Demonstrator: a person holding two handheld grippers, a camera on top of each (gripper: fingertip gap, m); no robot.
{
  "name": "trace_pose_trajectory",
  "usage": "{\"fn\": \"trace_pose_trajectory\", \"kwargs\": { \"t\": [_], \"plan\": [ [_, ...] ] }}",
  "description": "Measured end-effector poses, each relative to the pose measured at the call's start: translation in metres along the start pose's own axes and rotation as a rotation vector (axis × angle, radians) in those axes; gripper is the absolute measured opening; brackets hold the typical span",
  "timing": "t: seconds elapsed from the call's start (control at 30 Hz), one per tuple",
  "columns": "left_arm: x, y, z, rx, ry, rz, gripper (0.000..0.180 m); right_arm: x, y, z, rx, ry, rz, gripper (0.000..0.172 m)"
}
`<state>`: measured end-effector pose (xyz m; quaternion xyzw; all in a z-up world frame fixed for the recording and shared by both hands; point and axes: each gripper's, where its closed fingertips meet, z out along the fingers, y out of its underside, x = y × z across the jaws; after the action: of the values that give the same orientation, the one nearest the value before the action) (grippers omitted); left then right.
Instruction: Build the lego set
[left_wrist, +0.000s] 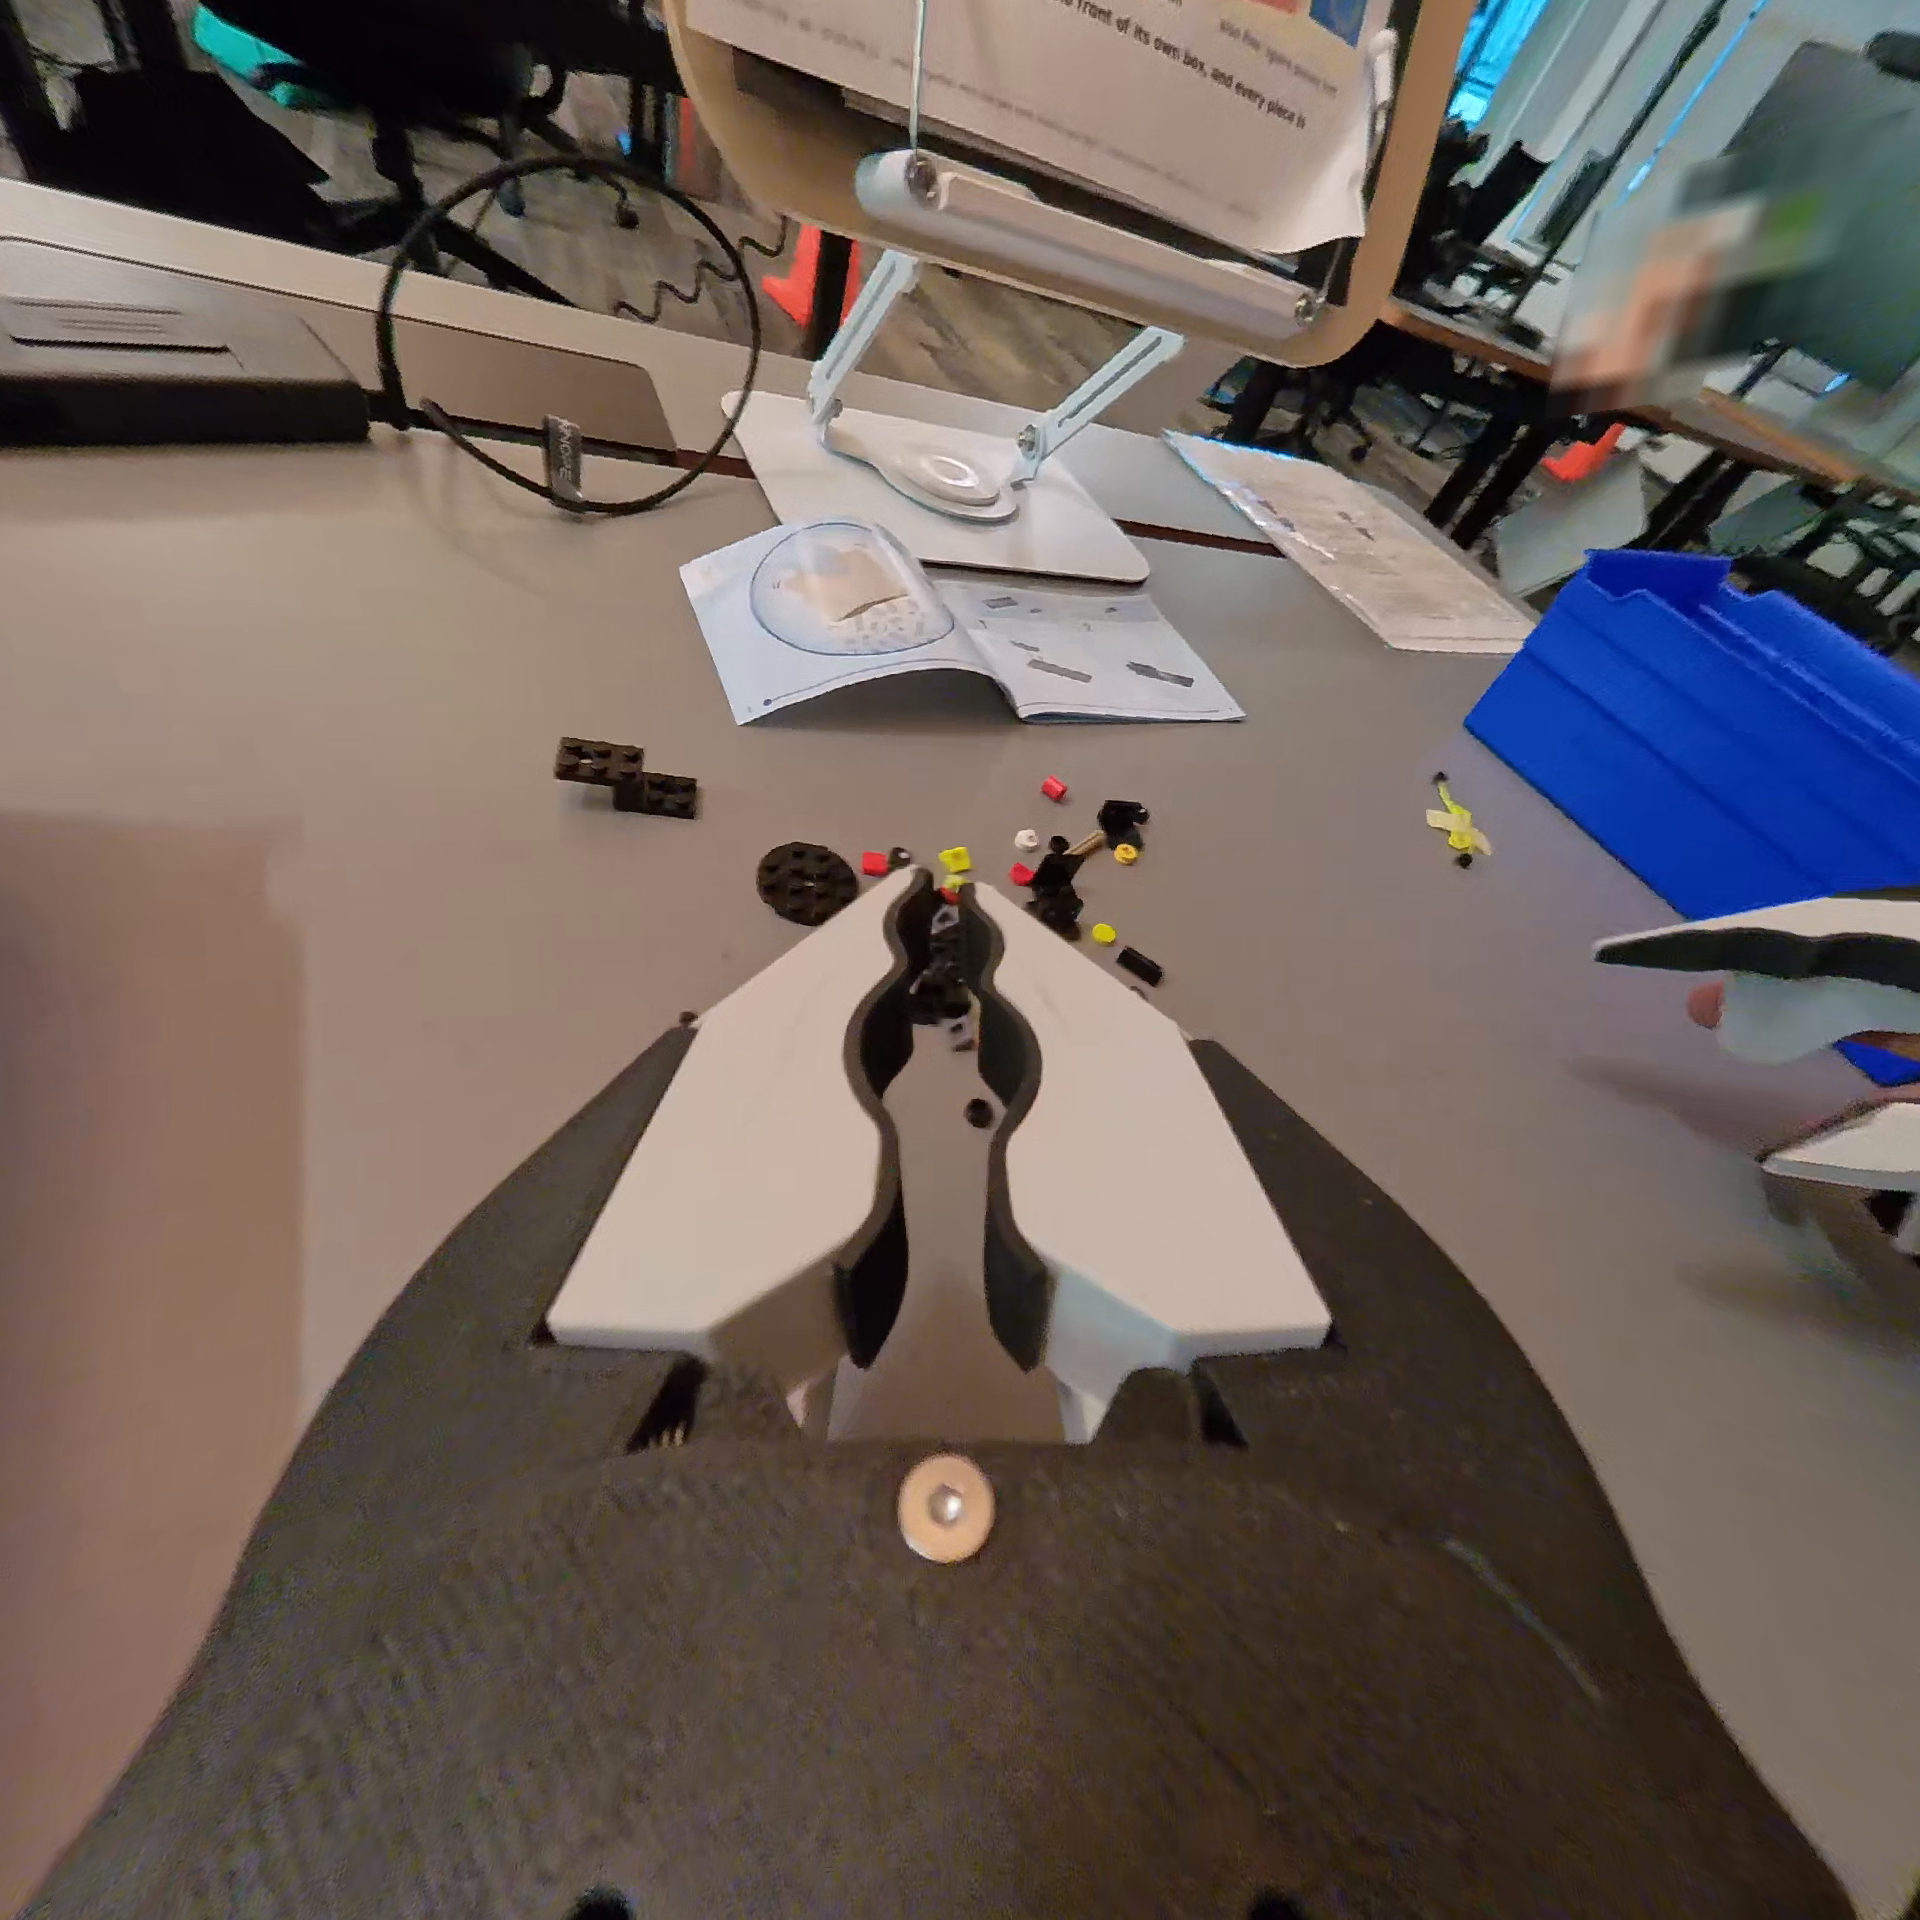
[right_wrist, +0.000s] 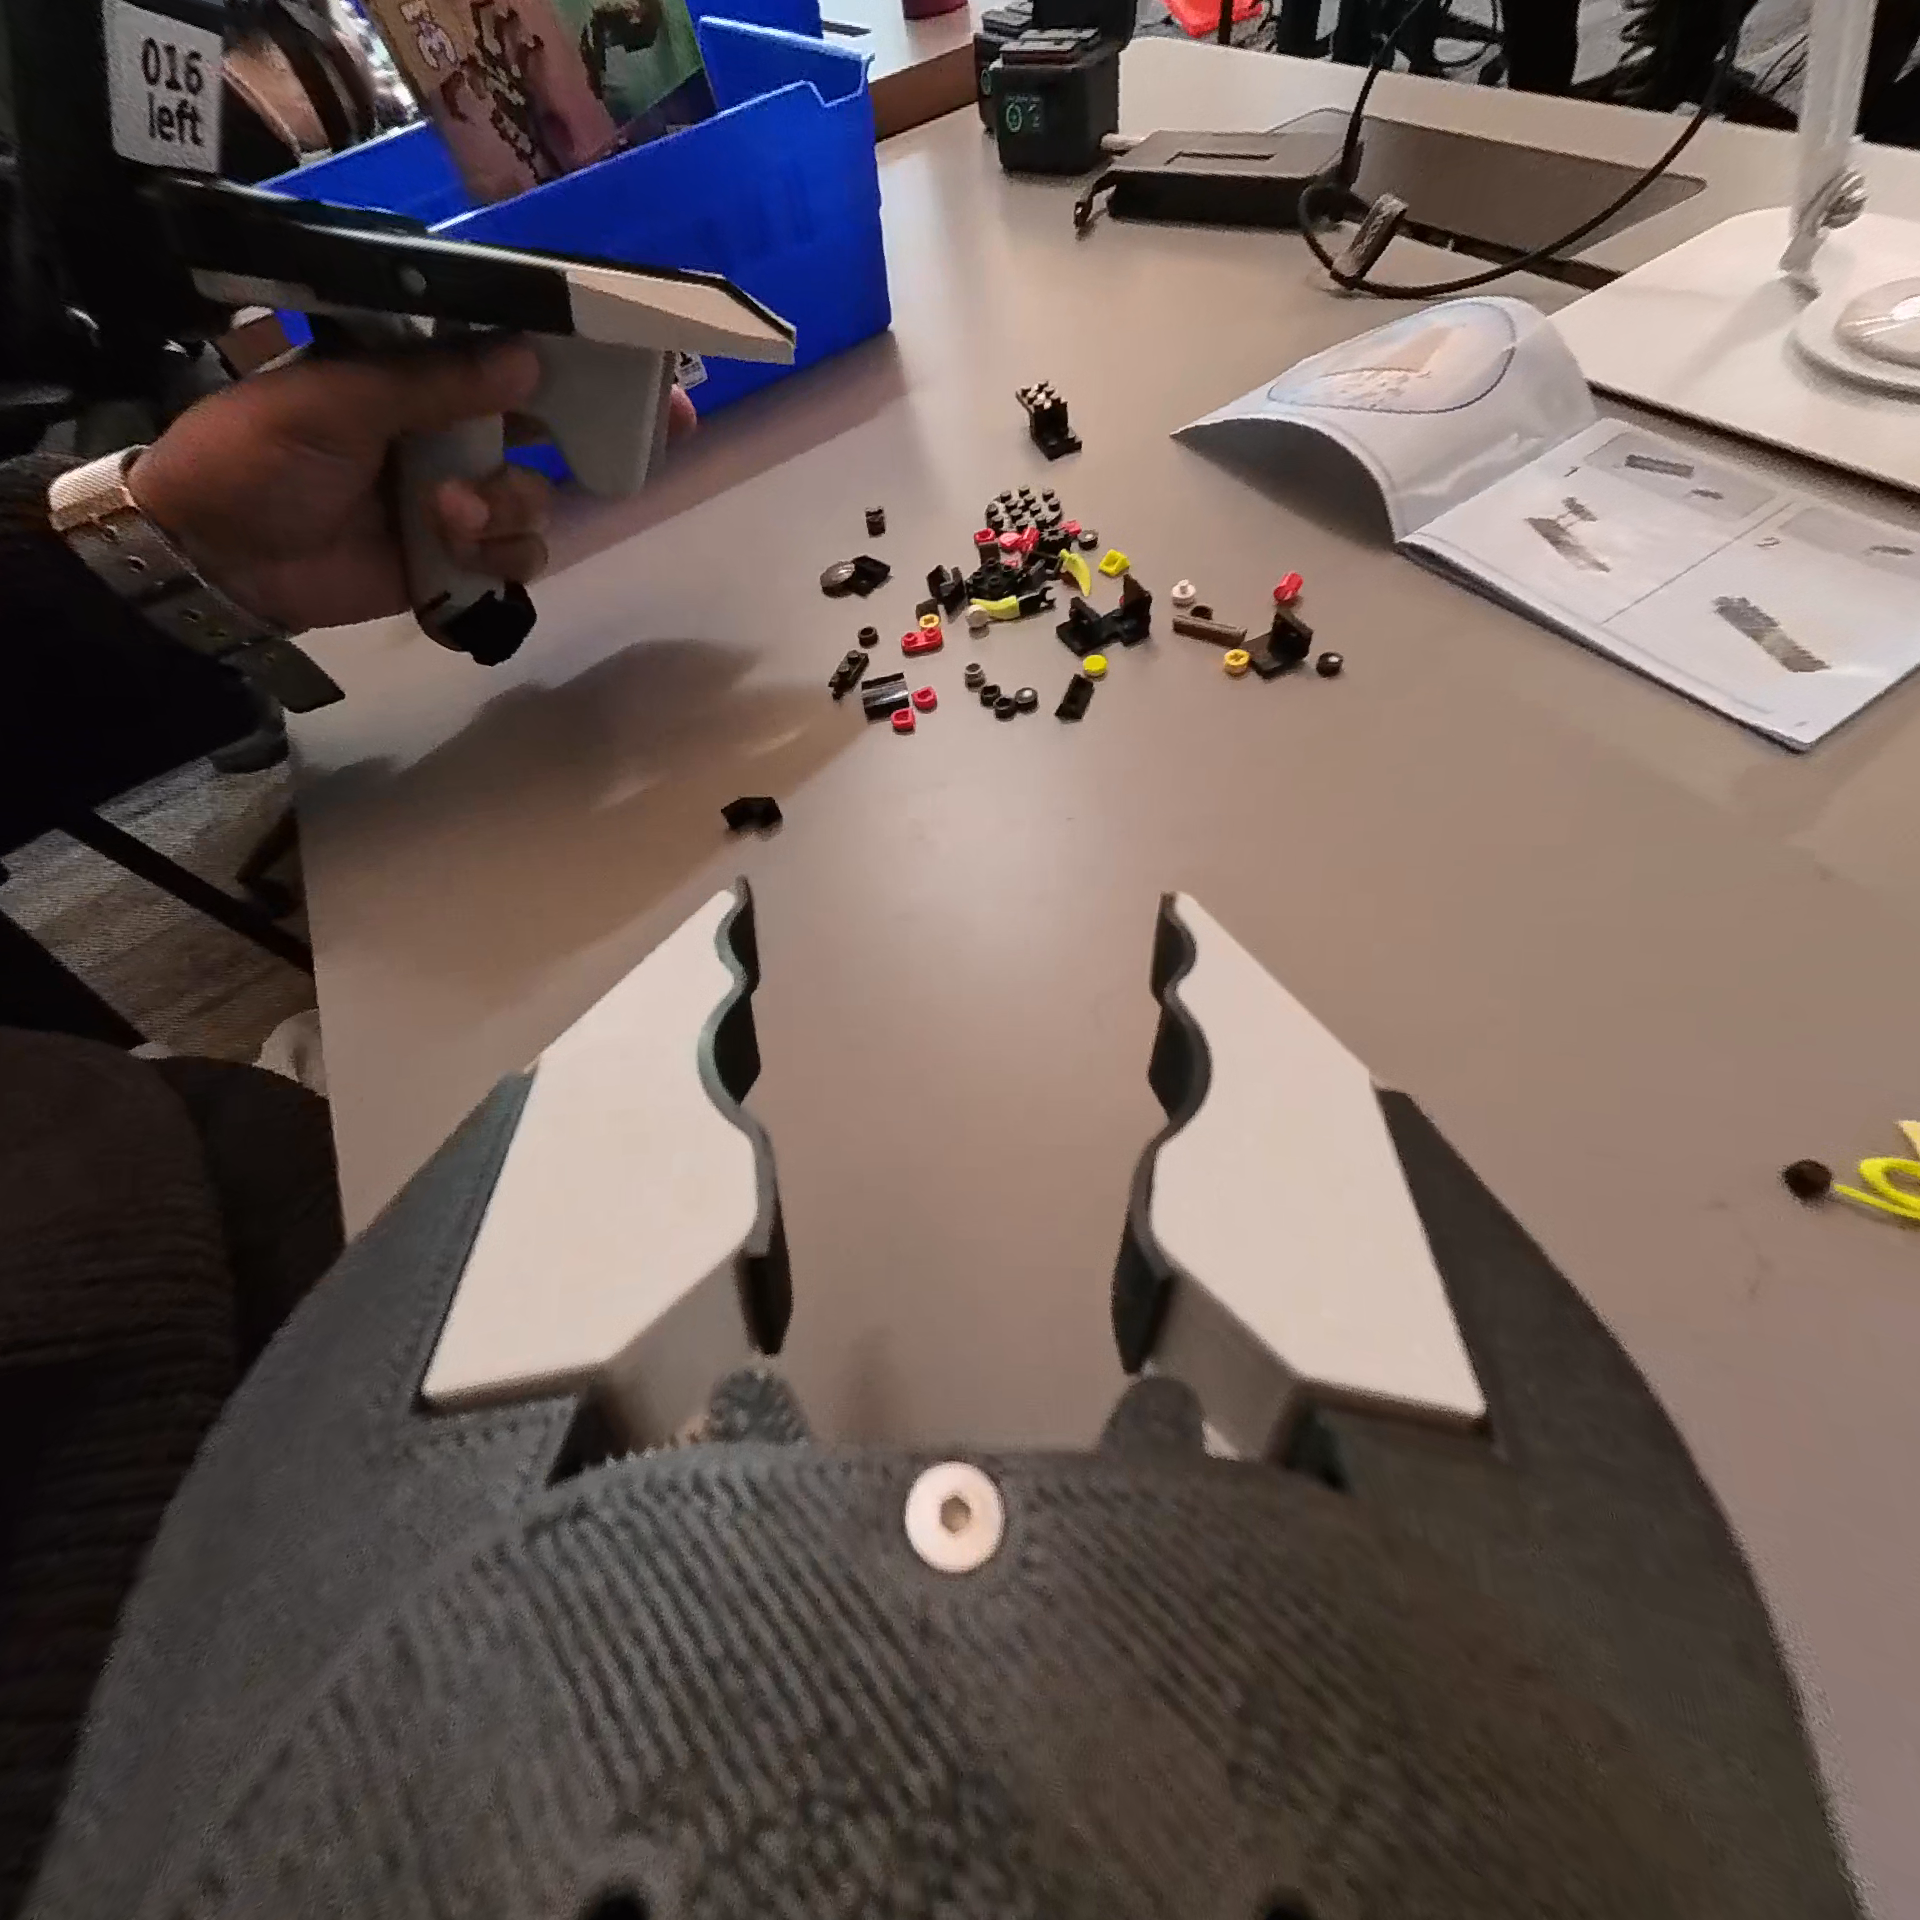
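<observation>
A pile of small black, red and yellow toy-brick pieces (right_wrist: 1039, 613) lies on the grey table (right_wrist: 1039, 1039). My left gripper (left_wrist: 940, 885) is shut, and I see nothing between its pads. In the right wrist view it (right_wrist: 774, 335) hangs in a hand, well above the table to the left of the pile. Through the slit between its fingers I see pieces of the pile (left_wrist: 1049, 883) below. My right gripper (right_wrist: 956, 914) is open and empty over bare table short of the pile. A lone black piece (right_wrist: 750, 812) lies just ahead of its left finger.
A black round plate (left_wrist: 806, 883) and joined black bricks (left_wrist: 623, 777) lie left of the pile. An open booklet (left_wrist: 956, 634) lies behind it, before a white stand (left_wrist: 935, 488). A blue bin (left_wrist: 1714, 727) stands at the right. A yellow-green piece (left_wrist: 1460, 826) lies near it. Across from one pair of fingers to the other is roughly 20 cm. To the black round plate (left_wrist: 806, 883): left tips about 11 cm, right tips about 25 cm. My right wrist view (right_wrist: 1015, 504) looks at it from another angle.
</observation>
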<state>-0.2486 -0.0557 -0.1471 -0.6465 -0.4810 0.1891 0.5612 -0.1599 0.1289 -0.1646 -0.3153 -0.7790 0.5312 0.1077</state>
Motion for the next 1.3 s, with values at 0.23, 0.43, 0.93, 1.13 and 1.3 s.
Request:
{"fn": "trace_pose_trajectory", "kwargs": {
  "t": [0.23,0.43,0.93,1.13,1.3],
  "plan": [
    [-0.022,-0.001,-0.003,0.014,-0.098,-0.015,0.014,-0.008,0.002,0.004,-0.009,-0.061,0.021,0.073],
    [-0.021,0.006,0.006,-0.025,-0.074,-0.009,0.017,-0.001,0.009,0.006,-0.037,-0.046,0.014,0.071],
    [-0.023,0.024,0.019,-0.118,-0.101,0.084,0.014,0.016,0.019,0.016,-0.056,-0.063,0.017,0.064],
    [-0.018,0.034,0.027,-0.171,-0.099,0.178,0.016,0.01,0.02,0.02,-0.069,-0.09,-0.023,0.062],
    [-0.017,0.035,0.028,-0.181,-0.096,0.178,0.016,0.008,0.023,0.022,-0.089,-0.103,-0.025,0.062]
  ]
}}
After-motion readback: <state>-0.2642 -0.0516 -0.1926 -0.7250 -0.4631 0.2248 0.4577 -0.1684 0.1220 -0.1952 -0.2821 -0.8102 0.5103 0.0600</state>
